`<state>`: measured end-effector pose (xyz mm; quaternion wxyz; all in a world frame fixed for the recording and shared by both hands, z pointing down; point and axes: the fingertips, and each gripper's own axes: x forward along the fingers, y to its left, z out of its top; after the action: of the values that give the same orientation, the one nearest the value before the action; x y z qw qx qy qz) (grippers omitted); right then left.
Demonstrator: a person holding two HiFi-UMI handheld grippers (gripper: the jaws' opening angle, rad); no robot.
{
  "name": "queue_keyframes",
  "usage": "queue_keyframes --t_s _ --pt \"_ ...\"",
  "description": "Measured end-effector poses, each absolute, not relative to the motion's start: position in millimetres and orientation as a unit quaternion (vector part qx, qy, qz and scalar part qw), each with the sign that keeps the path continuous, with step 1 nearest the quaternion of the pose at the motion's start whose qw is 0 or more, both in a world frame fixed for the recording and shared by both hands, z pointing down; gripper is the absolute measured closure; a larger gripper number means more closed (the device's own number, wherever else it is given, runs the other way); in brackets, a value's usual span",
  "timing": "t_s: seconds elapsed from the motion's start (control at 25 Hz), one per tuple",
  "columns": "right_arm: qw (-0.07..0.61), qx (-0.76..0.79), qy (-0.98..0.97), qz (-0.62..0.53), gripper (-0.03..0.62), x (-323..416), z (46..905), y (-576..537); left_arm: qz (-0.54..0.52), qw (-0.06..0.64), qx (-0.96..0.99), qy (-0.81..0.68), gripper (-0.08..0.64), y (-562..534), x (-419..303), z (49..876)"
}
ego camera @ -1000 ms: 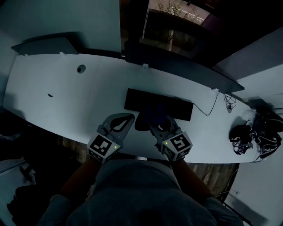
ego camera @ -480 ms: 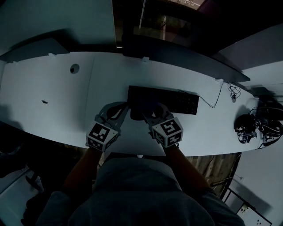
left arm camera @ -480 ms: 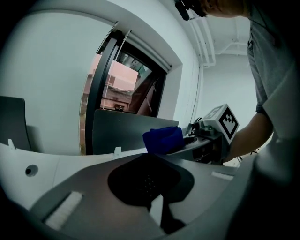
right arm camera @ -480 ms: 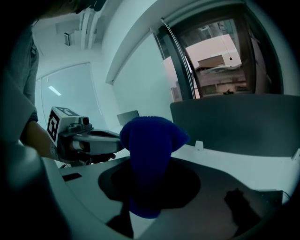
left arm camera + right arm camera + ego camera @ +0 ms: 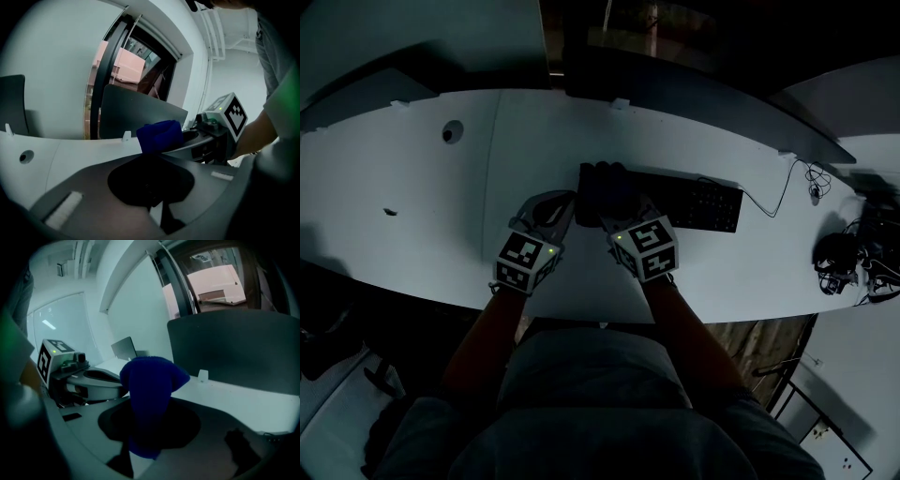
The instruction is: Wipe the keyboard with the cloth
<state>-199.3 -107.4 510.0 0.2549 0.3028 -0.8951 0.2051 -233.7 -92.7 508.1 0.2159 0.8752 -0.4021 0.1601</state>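
Note:
A black keyboard (image 5: pixel 703 204) lies on the white desk (image 5: pixel 412 206). A dark blue cloth (image 5: pixel 602 187) covers the keyboard's left end, and my right gripper (image 5: pixel 615 212) is shut on it. The right gripper view shows the cloth (image 5: pixel 150 380) bunched and standing up between the jaws of that gripper (image 5: pixel 149 405). My left gripper (image 5: pixel 565 200) rests just left of the keyboard, shut with nothing in it. In its own view the left gripper (image 5: pixel 157 157) has its tips together, with the blue cloth (image 5: pixel 160 135) just beyond them.
A thin cable (image 5: pixel 778 192) runs from the keyboard to a tangle of black gear (image 5: pixel 842 262) at the desk's right end. A dark partition panel (image 5: pixel 703 94) stands behind the keyboard. A round hole (image 5: pixel 450 131) sits far left. The desk's front edge is close to the person's body.
The right gripper has carried the cloth from the keyboard's front edge up onto it and leftward to its left end. The left gripper has come forward beside the keyboard's left end.

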Motion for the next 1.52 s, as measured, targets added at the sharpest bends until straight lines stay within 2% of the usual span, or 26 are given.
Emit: queue_keyframes --t_s 0.48,0.84,1.52 --pt "0.307 0.33 -0.868 0.21 0.462 -216.1 573.4 -128.8 0.168 0.258 0.859 -0.41 0.551 -111.6 -243.4 553.2" --pt "0.331 0.33 -0.863 0.19 0.462 -223.4 589.6 -132.5 0.162 0.272 0.852 -0.416 0.551 -115.1 -251.0 565.5" --pt "0.33 0.328 -0.868 0.174 0.462 -200.6 586.6 -136.7 0.172 0.272 0.845 -0.427 0.551 -111.9 -229.4 568.4"
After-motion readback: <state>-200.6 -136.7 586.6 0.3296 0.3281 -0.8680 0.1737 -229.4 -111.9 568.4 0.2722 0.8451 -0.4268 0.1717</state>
